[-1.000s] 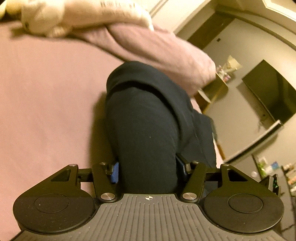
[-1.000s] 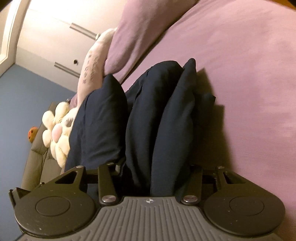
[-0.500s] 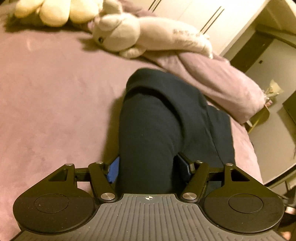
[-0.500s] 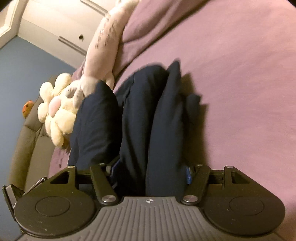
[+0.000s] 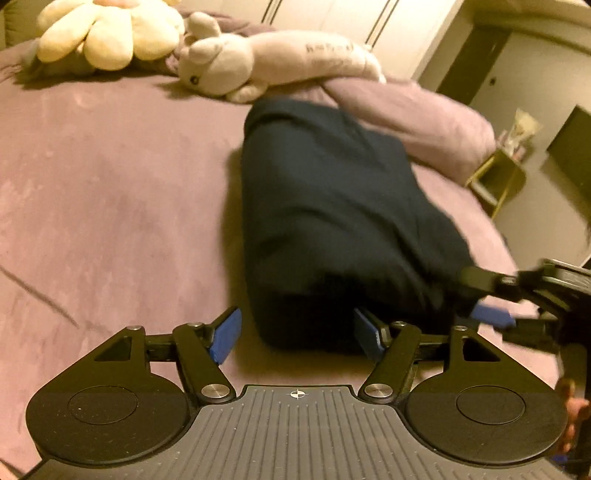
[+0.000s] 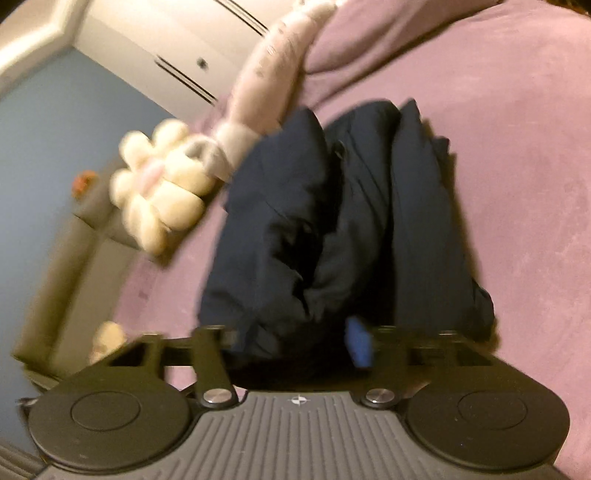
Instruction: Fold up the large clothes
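Note:
A dark navy garment (image 5: 332, 206), folded into a thick bundle, lies on the mauve bed cover (image 5: 110, 206). My left gripper (image 5: 301, 334) is open, its blue pads (image 5: 225, 334) either side of the bundle's near end and off the cloth. In the right wrist view the same bundle (image 6: 351, 221) lies in loose folds. My right gripper (image 6: 299, 343) is open at its near end, one blue pad (image 6: 358, 345) showing against the cloth. The right gripper also shows at the right of the left wrist view (image 5: 495, 317).
A cream flower plush (image 5: 110, 33) and a pale long plush animal (image 5: 266, 62) lie at the head of the bed beside a mauve pillow (image 5: 424, 122). A yellow side table (image 5: 498, 177), wardrobe doors (image 6: 177, 55) and a blue wall (image 6: 55, 147) stand beyond the bed.
Both grippers have opened and let go of the navy bundle, which now rests on the bed. Both have drawn back a little from it.

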